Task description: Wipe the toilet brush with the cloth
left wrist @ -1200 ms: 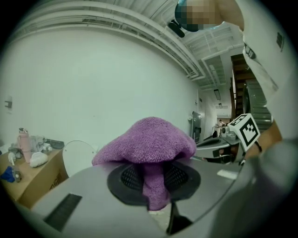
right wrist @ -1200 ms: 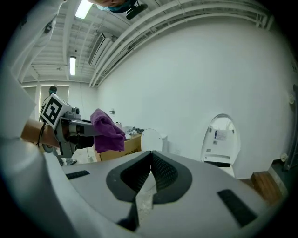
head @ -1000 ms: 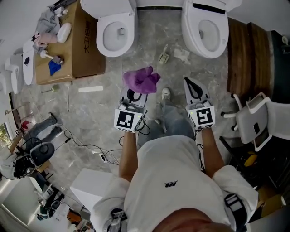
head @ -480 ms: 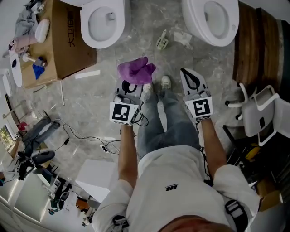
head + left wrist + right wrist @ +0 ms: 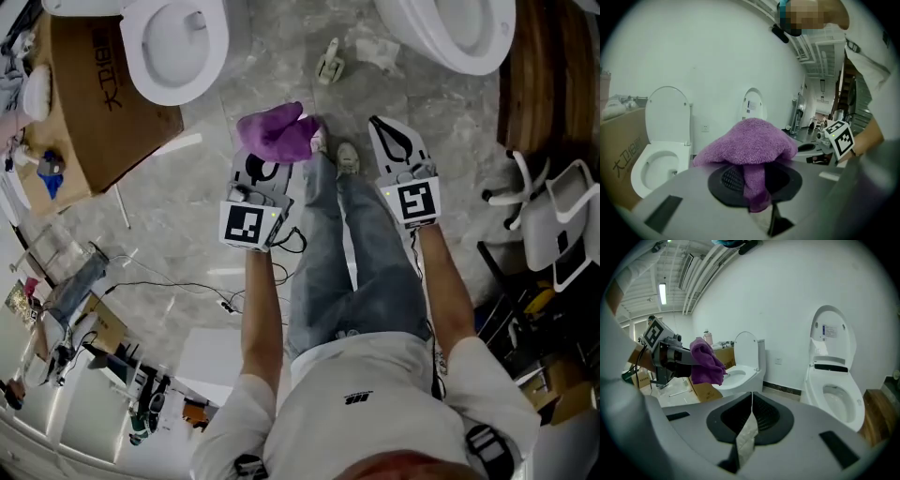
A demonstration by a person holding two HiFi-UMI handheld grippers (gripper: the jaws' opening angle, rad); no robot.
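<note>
Purple cloth [image 5: 277,133] clamped between left gripper [image 5: 270,161] fingers, bulk draped over fingertips. Right gripper [image 5: 382,129] beside it, clear of cloth: fingers together, nothing between. Toilet [image 5: 178,42] ahead of left fingers, second toilet [image 5: 450,28] ahead of right.

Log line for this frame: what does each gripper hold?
left gripper: shut on purple cloth | right gripper: shut, empty | toilet brush: in neither gripper | wiping: not yet begun
</note>
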